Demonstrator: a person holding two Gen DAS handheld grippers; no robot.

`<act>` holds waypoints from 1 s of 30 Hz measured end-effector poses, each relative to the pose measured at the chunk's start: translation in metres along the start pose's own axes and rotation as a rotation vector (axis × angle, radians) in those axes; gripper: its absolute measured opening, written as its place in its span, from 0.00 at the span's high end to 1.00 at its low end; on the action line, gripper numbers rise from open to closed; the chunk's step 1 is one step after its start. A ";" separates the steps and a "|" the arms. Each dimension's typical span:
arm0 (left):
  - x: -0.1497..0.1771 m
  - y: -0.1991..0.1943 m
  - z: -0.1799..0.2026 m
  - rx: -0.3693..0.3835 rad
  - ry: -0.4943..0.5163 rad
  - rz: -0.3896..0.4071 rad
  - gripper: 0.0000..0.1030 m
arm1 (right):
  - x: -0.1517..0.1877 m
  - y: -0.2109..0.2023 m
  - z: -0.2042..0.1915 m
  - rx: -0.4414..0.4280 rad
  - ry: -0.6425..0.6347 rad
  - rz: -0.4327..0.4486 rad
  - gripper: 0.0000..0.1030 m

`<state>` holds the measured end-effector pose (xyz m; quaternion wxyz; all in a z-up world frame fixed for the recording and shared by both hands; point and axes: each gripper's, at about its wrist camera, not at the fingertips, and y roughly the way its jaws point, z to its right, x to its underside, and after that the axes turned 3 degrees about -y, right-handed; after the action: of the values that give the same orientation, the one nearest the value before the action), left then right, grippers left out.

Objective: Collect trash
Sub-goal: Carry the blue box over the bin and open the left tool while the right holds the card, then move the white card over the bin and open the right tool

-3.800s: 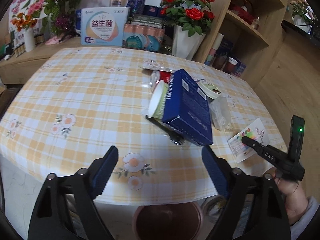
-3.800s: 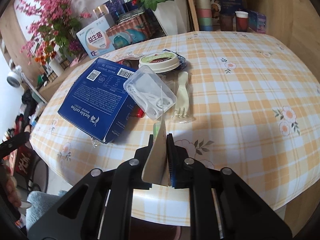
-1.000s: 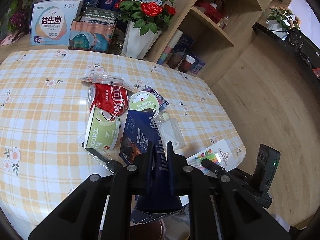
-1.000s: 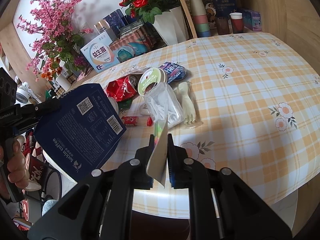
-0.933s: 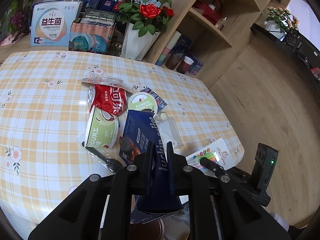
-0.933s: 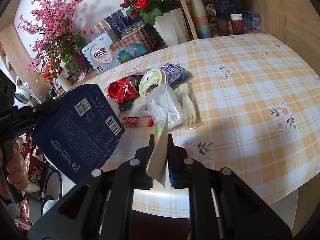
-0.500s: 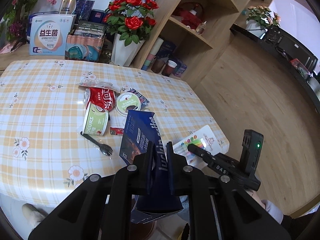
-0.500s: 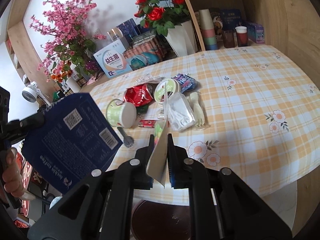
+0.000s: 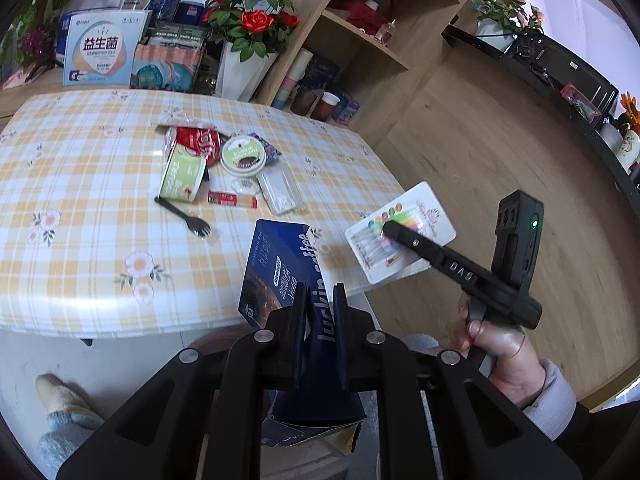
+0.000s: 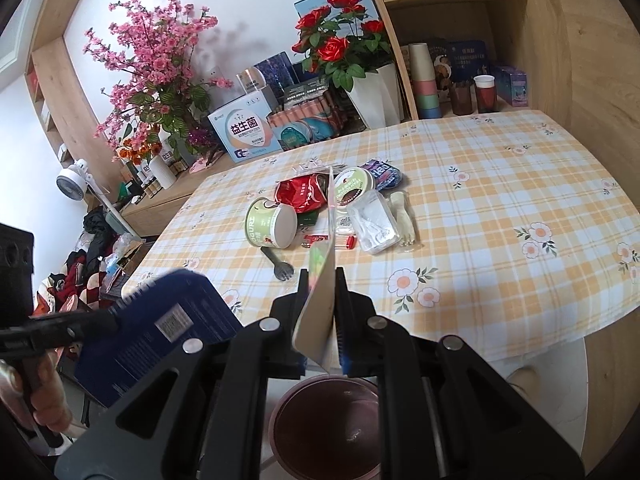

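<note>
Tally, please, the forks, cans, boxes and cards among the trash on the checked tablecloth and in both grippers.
Forks: 2, black plastic fork, cream plastic fork
Cans: 1, crushed red can
Boxes: 2, clear plastic box, dark blue coffee box in left gripper
Cards: 1, white card in right gripper
Total: 6

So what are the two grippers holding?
Left gripper pinches the blue coffee box by its edge; right gripper pinches the white card by its edge.
</note>
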<state>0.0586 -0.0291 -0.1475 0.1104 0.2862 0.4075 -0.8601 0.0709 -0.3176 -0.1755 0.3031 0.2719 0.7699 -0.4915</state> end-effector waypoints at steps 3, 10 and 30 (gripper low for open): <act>0.009 0.009 -0.001 0.001 -0.006 -0.032 0.87 | 0.002 -0.003 0.001 -0.001 0.000 0.000 0.86; 0.023 0.039 -0.001 0.006 0.002 -0.116 0.87 | 0.007 -0.002 0.008 -0.004 0.024 -0.006 0.86; 0.005 0.008 -0.007 -0.227 0.072 0.105 0.17 | 0.021 0.015 0.000 -0.018 0.003 -0.077 0.86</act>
<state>0.0609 -0.0285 -0.1587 0.1723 0.3237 0.4904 -0.7906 0.0675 -0.3097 -0.1998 0.2851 0.2399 0.7847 -0.4954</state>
